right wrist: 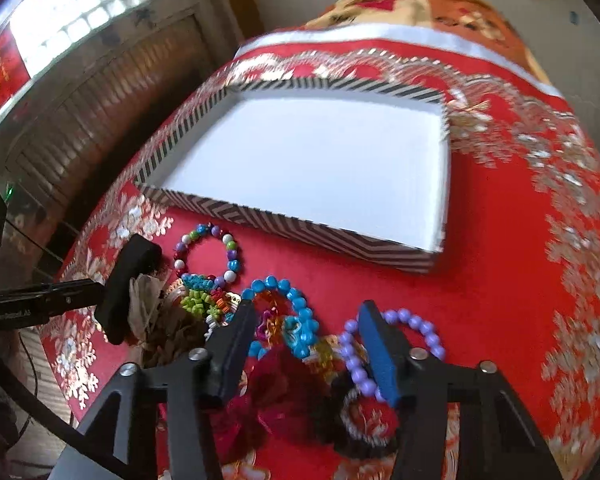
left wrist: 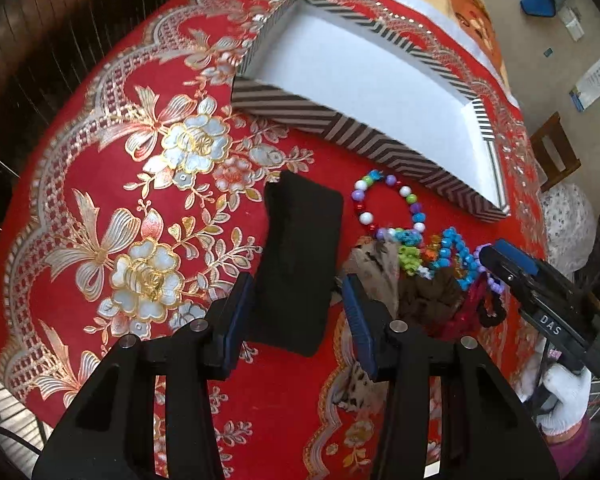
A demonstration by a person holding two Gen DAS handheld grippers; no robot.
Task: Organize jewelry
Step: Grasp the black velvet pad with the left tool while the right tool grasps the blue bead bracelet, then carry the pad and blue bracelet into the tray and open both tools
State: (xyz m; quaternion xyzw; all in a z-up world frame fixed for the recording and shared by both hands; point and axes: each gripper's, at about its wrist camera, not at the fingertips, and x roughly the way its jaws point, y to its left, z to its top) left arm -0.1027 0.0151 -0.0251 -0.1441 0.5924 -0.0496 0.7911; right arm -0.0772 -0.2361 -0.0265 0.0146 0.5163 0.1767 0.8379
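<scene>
We are looking down on a table draped in a red floral tablecloth (left wrist: pixel 100 200), where a shallow striped box (left wrist: pixel 284 108) with a white floor is sitting open toward the far side. Just in front of its near wall a multicoloured bead bracelet (left wrist: pixel 384 204) is lying flat on the cloth. Next to it a heap of jewelry is spreading out: a blue bead bracelet (right wrist: pixel 296 320), a purple bead bracelet (right wrist: pixel 356 360), a green and orange beaded piece (right wrist: pixel 204 304), and dark red and black hair ties (right wrist: pixel 352 420) nearest the right camera.

Our left tool (left wrist: pixel 300 316) is standing wide, its fingers either side of a black pouch-like object (left wrist: pixel 300 256) that is lying on the cloth; we cannot tell whether the pads are touching it, and the object itself is too dark to name with certainty. A brown feathery piece (left wrist: pixel 372 264) is lying just beside the left tool's right finger.

Our right tool (right wrist: pixel 308 344) is also spread wide, hovering over the heap with the blue bracelet between its fingers and the purple one at its right finger, gripping nothing. In the left view, a white-gloved hand (left wrist: pixel 564 396) is holding that right tool.
</scene>
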